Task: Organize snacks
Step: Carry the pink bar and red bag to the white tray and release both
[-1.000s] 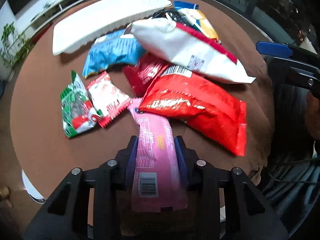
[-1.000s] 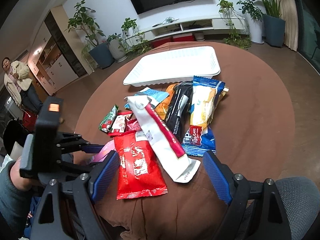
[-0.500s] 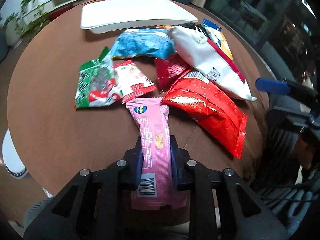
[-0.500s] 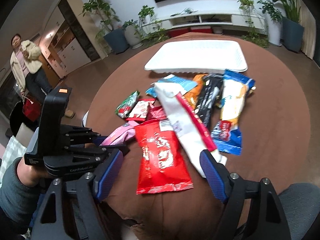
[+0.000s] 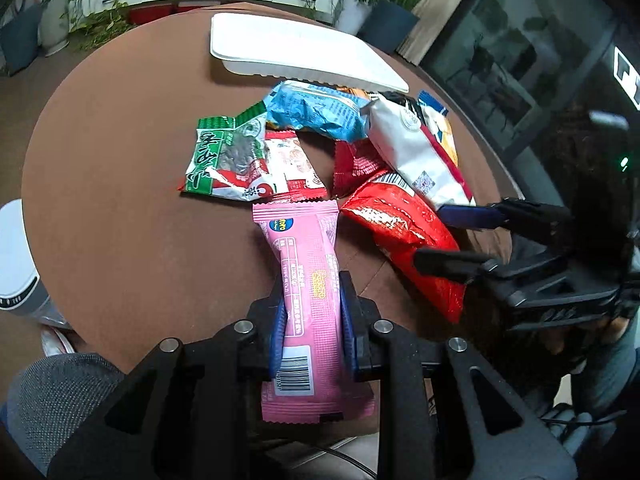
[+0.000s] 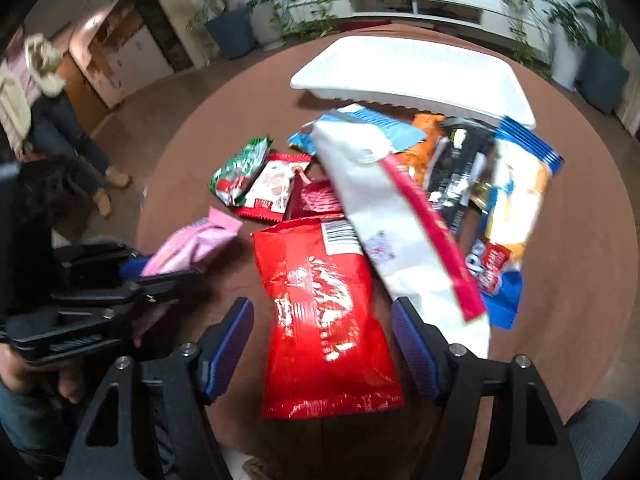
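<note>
My left gripper (image 5: 311, 312) is shut on a pink snack packet (image 5: 306, 280) and holds it over the near part of the round brown table (image 5: 112, 208). The pink packet also shows in the right wrist view (image 6: 192, 246). My right gripper (image 6: 322, 336) is open, its blue pads either side of a large red bag (image 6: 324, 312), which lies flat. That gripper shows in the left wrist view (image 5: 460, 236) over the red bag (image 5: 400, 232). A white tray (image 5: 296, 50) stands at the far side, also seen in the right wrist view (image 6: 408, 72).
Several other snacks lie in a heap mid-table: a green packet (image 5: 224, 160), a small red-white packet (image 5: 290, 164), a blue bag (image 5: 316, 110), a long white bag (image 6: 384, 216), a black packet (image 6: 456, 176) and a yellow-blue cake pack (image 6: 516, 196). A person (image 6: 36, 92) stands far left.
My left gripper has pulled the pink packet clear of the red bag and turned left. My right gripper has moved forward and lower, its open pads now flanking the red bag.
</note>
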The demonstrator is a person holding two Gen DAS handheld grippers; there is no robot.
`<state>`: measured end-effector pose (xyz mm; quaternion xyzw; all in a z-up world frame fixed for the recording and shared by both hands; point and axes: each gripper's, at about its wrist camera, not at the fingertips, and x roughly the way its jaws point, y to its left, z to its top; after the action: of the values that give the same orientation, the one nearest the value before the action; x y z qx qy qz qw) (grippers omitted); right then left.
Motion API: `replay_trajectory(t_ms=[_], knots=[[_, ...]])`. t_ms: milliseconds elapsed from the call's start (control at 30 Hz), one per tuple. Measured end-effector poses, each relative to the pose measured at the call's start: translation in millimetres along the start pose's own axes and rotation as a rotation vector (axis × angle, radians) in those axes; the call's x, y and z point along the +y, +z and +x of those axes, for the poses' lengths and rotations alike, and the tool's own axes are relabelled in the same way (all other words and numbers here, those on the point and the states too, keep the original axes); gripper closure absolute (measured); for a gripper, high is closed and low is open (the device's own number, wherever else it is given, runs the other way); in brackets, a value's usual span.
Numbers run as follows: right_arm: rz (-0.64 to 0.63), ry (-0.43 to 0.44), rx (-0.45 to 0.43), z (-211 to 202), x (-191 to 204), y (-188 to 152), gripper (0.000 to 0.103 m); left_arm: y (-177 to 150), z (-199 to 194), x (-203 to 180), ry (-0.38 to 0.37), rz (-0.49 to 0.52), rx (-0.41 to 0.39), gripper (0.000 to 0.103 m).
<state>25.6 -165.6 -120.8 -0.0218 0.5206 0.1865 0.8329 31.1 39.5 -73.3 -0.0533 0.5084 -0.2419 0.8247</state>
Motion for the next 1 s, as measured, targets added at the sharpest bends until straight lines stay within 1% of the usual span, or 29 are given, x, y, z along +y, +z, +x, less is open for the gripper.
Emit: replay_trajectory(t_ms=[33, 100, 133, 200, 233, 300, 367, 433, 567, 633, 700, 800, 900, 1000], knots=[[-0.028, -0.017, 0.016, 6.1, 4.7, 0.6, 0.029, -0.3, -1.0, 0.6, -0.001, -0.003, -0.004, 0.082], [-0.071, -0.067, 0.038, 15.1, 11.0, -2.1, 0.033, -1.7, -2.2, 0.9, -0.005, -0.003, -0.008, 0.082], [-0.086, -0.087, 0.05, 19.7, 12.4, -2.9, 0.038, -2.6, -2.7, 0.7, -0.006, -0.002, -0.011, 0.082], [-0.114, -0.11, 0.032, 20.4, 16.9, -5.0, 0.038, -4.6, -3.5, 2.5, -0.011, -0.007, -0.021, 0.082], [-0.117, -0.111, 0.029, 20.7, 16.9, -5.0, 0.039, -5.0, -2.8, 4.6, -0.012, -0.011, -0.024, 0.082], [-0.115, -0.109, 0.021, 20.4, 15.2, -4.3, 0.047, -6.0, -3.4, 5.7, -0.021, -0.013, -0.032, 0.082], [-0.1, -0.093, 0.019, 18.5, 12.0, -4.0, 0.058, -7.0, -5.0, 8.8, -0.026, -0.015, -0.04, 0.082], [-0.083, -0.079, 0.014, 16.8, 9.1, -3.5, 0.065, -7.5, -5.3, 8.0, -0.03, -0.02, -0.047, 0.082], [-0.027, 0.011, 0.0, 8.1, 6.6, -6.0, 0.066, -7.4, -8.4, 7.0, -0.039, -0.029, -0.061, 0.082], [-0.011, 0.049, -0.031, -1.0, 7.3, -7.0, 0.066, -7.8, -11.5, 7.2, -0.049, -0.035, -0.07, 0.082], [0.01, 0.088, -0.055, -11.0, 7.0, -8.4, 0.074, -8.4, -15.0, 8.4, -0.054, -0.042, -0.077, 0.082], [0.039, 0.154, -0.089, -22.5, -2.2, -6.6, 0.074, -7.7, -19.1, 11.6, -0.058, -0.055, -0.089, 0.082], [0.079, 0.191, -0.097, -25.5, -14.3, -4.9, 0.074, -3.7, -22.9, 11.6, -0.054, -0.056, -0.1, 0.082], [0.126, 0.266, -0.121, -32.9, -26.4, -6.1, 0.074, 2.8, -30.9, 12.7, -0.069, -0.062, -0.12, 0.082]])
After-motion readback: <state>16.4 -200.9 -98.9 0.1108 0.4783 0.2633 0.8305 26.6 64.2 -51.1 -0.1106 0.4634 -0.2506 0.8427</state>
